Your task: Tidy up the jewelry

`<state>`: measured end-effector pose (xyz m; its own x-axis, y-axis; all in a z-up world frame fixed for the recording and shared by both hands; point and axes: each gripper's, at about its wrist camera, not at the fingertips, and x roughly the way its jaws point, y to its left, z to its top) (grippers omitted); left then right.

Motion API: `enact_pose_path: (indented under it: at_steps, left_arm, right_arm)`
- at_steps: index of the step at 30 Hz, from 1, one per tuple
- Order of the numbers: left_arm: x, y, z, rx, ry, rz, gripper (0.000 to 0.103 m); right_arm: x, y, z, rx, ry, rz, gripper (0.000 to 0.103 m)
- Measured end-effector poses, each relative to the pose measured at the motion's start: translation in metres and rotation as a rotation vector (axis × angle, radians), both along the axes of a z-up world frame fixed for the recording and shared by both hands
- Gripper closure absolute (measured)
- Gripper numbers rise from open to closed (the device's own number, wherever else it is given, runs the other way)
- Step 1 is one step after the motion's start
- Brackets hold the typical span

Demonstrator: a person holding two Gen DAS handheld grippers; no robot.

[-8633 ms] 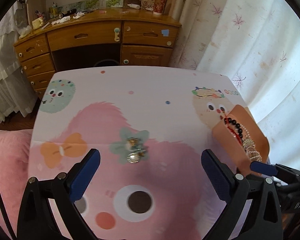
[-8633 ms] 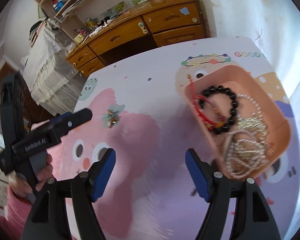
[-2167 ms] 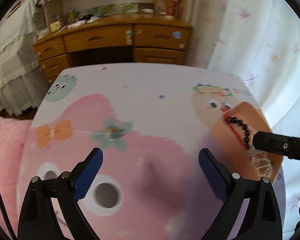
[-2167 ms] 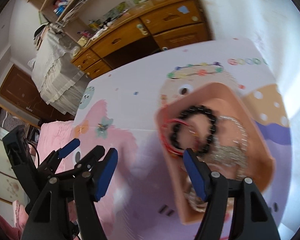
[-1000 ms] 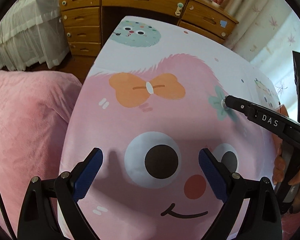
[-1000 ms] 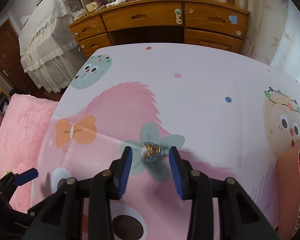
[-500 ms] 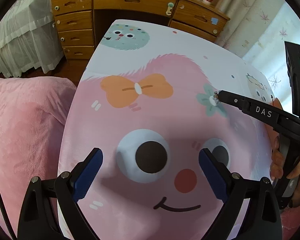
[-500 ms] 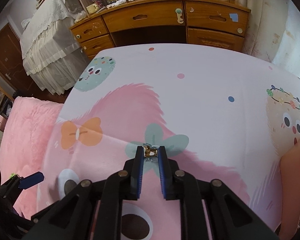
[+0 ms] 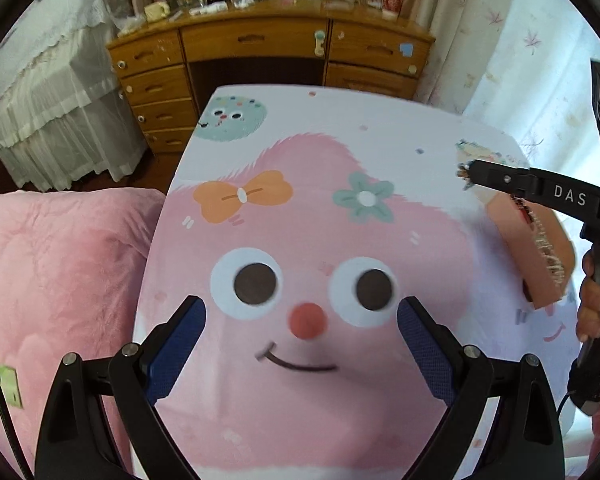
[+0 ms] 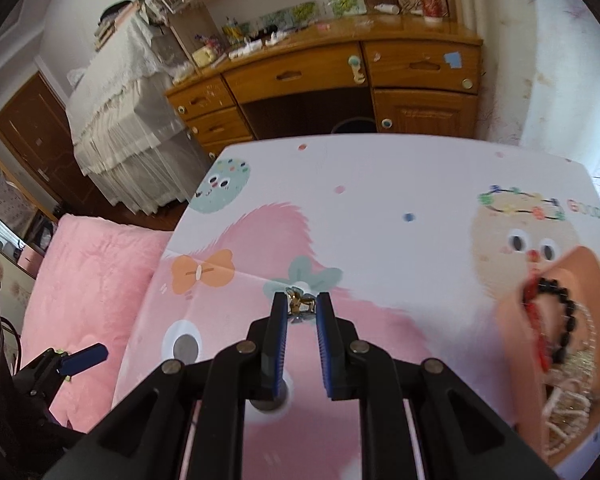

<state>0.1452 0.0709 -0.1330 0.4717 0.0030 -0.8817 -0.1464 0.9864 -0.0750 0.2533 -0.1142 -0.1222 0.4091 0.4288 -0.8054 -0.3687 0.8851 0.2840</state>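
A small gold charm (image 10: 299, 304) is pinched between the closed fingers of the right gripper (image 10: 301, 307), lifted above the cloth (image 10: 380, 240). The left gripper (image 9: 300, 340) is held wide open with nothing in it. Bracelets lie in the tray (image 10: 516, 320).

The left gripper (image 9: 300, 340) hangs with its blue pads wide apart over the cartoon-face mat (image 9: 300, 400), nothing between them. To its right, the right gripper (image 9: 466, 174) reaches across with a small trinket (image 9: 462, 171) at its tip, above the peach tray (image 9: 540, 280) of jewelry, a hand (image 9: 592, 308) gripping its handle.
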Motion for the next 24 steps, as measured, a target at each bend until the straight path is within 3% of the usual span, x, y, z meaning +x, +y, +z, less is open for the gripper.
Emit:
enact_pose_path:
  at_steps: [4, 9, 12, 15, 19, 20, 22, 24]
  left_arm:
    - [-0.027, -0.02, 0.016, -0.042, 0.035, 0.059, 0.007]
    - [-0.064, -0.046, 0.043, -0.001, 0.053, 0.174, 0.007]
    - [-0.08, -0.06, 0.059, -0.019, 0.048, 0.212, 0.007]
    - [-0.092, -0.071, 0.079, -0.05, -0.02, 0.242, 0.007]
    - [-0.094, -0.088, 0.111, -0.02, -0.104, 0.246, 0.007]
    - [-0.092, -0.093, 0.119, -0.005, -0.119, 0.23, 0.007]
    - [-0.091, -0.102, 0.134, 0.034, -0.142, 0.197, 0.007]
    - [-0.087, -0.108, 0.144, 0.068, -0.147, 0.179, 0.007]
  right_arm:
    - [-0.015, -0.055, 0.023, 0.006, -0.05, -0.03, 0.089]
    - [-0.034, -0.124, 0.039, -0.063, -0.117, -0.048, 0.089]
    - [-0.039, -0.159, 0.038, -0.109, -0.14, -0.067, 0.089]
    - [-0.044, -0.184, 0.035, -0.167, -0.19, -0.09, 0.089]
    - [-0.046, -0.205, 0.03, -0.211, -0.261, -0.107, 0.088]
    - [-0.046, -0.211, 0.029, -0.191, -0.261, -0.113, 0.085]
    - [-0.041, -0.221, 0.024, -0.168, -0.207, -0.146, 0.06]
    - [-0.041, -0.23, 0.025, -0.136, -0.151, -0.181, 0.058]
